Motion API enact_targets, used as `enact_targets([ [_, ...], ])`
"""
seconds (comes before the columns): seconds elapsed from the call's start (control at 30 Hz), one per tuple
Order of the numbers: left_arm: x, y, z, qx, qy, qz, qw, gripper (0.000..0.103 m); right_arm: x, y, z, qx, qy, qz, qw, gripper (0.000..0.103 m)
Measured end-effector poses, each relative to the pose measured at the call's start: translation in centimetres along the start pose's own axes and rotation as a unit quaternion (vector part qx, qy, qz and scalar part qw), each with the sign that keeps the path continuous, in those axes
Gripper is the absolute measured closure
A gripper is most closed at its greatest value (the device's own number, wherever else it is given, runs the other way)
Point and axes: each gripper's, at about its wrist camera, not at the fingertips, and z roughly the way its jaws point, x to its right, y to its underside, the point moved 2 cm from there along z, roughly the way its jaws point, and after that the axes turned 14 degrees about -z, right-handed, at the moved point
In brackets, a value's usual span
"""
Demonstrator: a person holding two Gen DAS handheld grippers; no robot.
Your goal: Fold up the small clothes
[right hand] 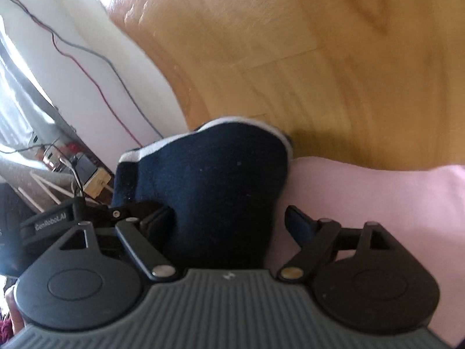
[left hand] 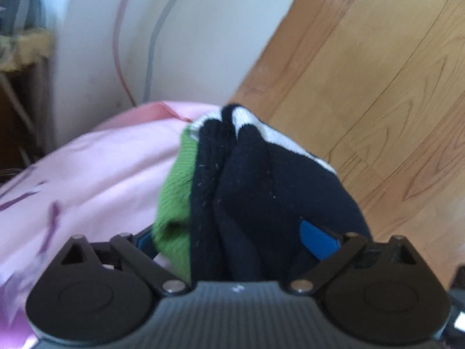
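In the left wrist view a bunched dark navy sock [left hand: 255, 192] with white stripes and a green part [left hand: 174, 203] fills the space between the fingers of my left gripper [left hand: 232, 241]; the blue pad [left hand: 316, 240] presses its right side, so the gripper is shut on it, above the pink bedsheet [left hand: 101, 174]. In the right wrist view the same navy sock [right hand: 209, 186] with a white edge lies between the spread fingers of my right gripper [right hand: 229, 221]. The right finger [right hand: 299, 224] stands clear of the cloth, so this gripper is open. The left gripper's black body [right hand: 58, 221] shows at left.
Wooden floor [left hand: 363, 72] lies beyond the bed edge, also in the right wrist view [right hand: 319, 58]. A white wall [left hand: 203, 29] carries red and blue cables [right hand: 96, 67]. A cluttered stand [left hand: 23, 52] sits at the far left. The pink sheet [right hand: 377, 197] spreads right.
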Motion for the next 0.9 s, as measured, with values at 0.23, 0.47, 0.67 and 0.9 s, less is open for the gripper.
enact_targets([
  [0.23,1.7,10.0,-8.8,0.083,-0.02,0.073,0.9937,0.0,-1.6,5.6,-9.1,-0.004,0.076,-0.01,0.997,0.014],
  [0.47,1.8,18.6,-13.9,0.127,-0.09,0.156,0.9754,0.0,-6.0,11.9,-16.0,-0.016,0.142,-0.068,0.987,0.014],
  [0.67,1.2,20.9,-16.4,0.164,-0.122,0.151,0.9672,0.0,-8.6,14.6,-18.7,-0.008,0.163,-0.075,0.984,0.011],
  [0.9,0.0,20.9,-16.7,0.175,-0.154,0.11,0.9661,0.0,-10.1,15.6,-20.0,0.043,0.195,-0.103,0.974,0.0],
])
